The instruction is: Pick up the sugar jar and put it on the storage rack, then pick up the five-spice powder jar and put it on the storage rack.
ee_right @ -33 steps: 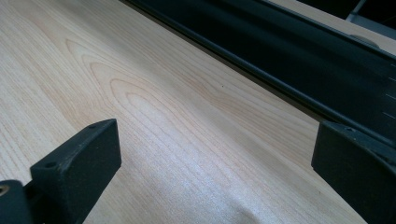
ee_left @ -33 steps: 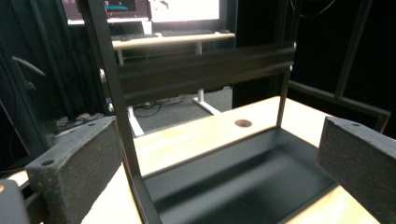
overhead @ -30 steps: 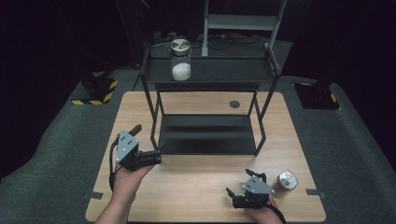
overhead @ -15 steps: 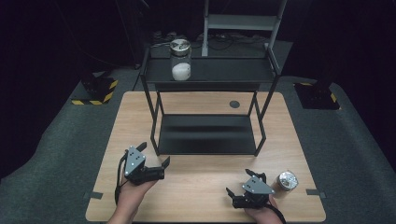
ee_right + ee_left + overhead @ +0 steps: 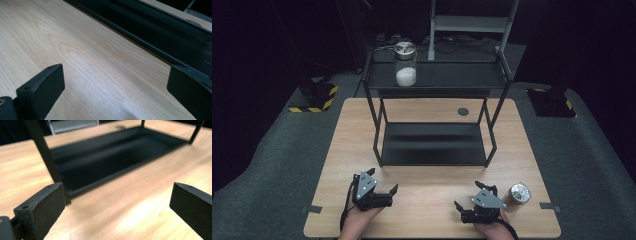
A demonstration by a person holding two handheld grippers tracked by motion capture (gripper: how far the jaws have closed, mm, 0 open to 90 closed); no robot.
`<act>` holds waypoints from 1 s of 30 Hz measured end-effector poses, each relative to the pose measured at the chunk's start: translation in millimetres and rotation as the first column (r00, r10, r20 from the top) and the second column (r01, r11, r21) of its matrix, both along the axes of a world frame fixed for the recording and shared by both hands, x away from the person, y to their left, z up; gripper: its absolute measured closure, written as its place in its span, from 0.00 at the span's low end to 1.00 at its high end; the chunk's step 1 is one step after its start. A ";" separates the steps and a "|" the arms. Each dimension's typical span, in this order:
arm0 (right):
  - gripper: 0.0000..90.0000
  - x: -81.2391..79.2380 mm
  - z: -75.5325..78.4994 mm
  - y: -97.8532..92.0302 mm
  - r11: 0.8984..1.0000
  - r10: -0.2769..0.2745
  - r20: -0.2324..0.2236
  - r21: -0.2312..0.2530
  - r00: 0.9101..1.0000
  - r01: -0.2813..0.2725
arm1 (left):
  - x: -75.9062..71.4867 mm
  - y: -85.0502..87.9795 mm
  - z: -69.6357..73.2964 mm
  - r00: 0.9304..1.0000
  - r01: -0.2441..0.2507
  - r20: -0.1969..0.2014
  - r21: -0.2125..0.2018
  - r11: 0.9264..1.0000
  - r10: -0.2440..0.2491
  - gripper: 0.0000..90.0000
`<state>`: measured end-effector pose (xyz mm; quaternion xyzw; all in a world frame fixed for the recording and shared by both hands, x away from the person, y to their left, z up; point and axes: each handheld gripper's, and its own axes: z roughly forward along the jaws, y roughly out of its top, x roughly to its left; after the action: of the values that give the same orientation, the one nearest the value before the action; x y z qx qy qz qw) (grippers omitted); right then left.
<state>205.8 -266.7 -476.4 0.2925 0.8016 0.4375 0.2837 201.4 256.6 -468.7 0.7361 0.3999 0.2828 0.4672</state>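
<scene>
Two grippers rest low over the near edge of the bench [image 5: 432, 112], one in each hand. Left gripper [image 5: 393, 192]: jaws spread wide, nothing between them, pointing toward the right and slightly away from the person. In the left gripper view, bare wood lies between the jaws, and the front left leg of the rack [image 5: 105, 157] stands just beyond the left jaw, with the rack's black lower tray behind it. Right gripper [image 5: 458, 210]: jaws also spread, nothing held, pointing toward the left. In the right gripper view, the jaws frame bare wood, with the rack's front lower rail crossing the upper part of the view.

A small foil-topped can [image 5: 518, 193] stands on the bench just beside the right gripper, at its right rear, not touched by the jaws. The rack stands at mid-bench, beyond both grippers. On its top shelf, toward the left end, stands a jar [image 5: 405, 64] with a metal lid and white contents, well apart from both grippers.
</scene>
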 end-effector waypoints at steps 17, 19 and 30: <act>0.01 -2.1 -1.0 1.4 1.000 -0.005 0.012 -0.005 1.000 0.005 | 8.0 -16.2 -5.2 0.998 0.005 -0.057 0.136 0.991 0.002 0.01; 0.01 -2.2 -1.5 -0.3 1.000 -0.002 0.013 0.002 1.000 0.002 | 7.0 -18.4 -4.8 0.999 0.006 -0.053 0.154 0.988 0.002 0.01; 0.02 -0.4 -2.6 -6.6 0.999 0.027 0.012 0.020 1.000 -0.027 | 3.2 -27.0 -4.9 0.999 0.033 -0.025 0.224 0.974 -0.028 0.01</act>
<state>205.4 -273.2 -478.9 0.2818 0.7993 0.4512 0.2795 204.6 229.6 -473.6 0.7933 0.3592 0.3109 0.3807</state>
